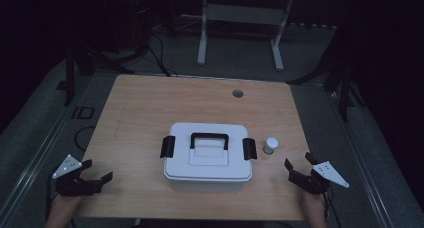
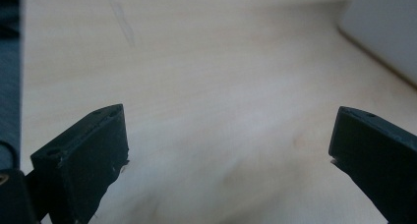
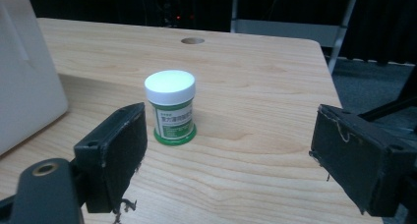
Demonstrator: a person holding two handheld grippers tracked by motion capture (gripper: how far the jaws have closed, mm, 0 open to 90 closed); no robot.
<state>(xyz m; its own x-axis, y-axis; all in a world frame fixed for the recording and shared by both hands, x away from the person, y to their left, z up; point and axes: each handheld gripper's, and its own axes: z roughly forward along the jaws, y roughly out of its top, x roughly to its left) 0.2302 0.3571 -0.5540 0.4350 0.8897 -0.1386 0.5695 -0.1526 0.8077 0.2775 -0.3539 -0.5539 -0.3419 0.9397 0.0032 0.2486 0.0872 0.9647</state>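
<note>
Small white-capped jar [image 3: 170,107] stands upright just right of white box [image 1: 208,157]. Right gripper [image 3: 236,160] near jar, jaws spread, empty; left gripper [image 1: 98,179] likewise spread, empty. Risk: off-centre approach tips jar or knocks it against box.

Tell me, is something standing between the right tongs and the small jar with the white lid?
Nothing visible does. The right tongs are open, and only bare table lies between them and the jar. The white box stands off to the side.

Left gripper [image 1: 96,172] is low at the near left, jaws spread wide with nothing between them. Right gripper [image 1: 297,167] is at the near right, jaws likewise wide apart and empty. Both hands [image 1: 61,208] enter from below, apparently gripping from behind.
</note>
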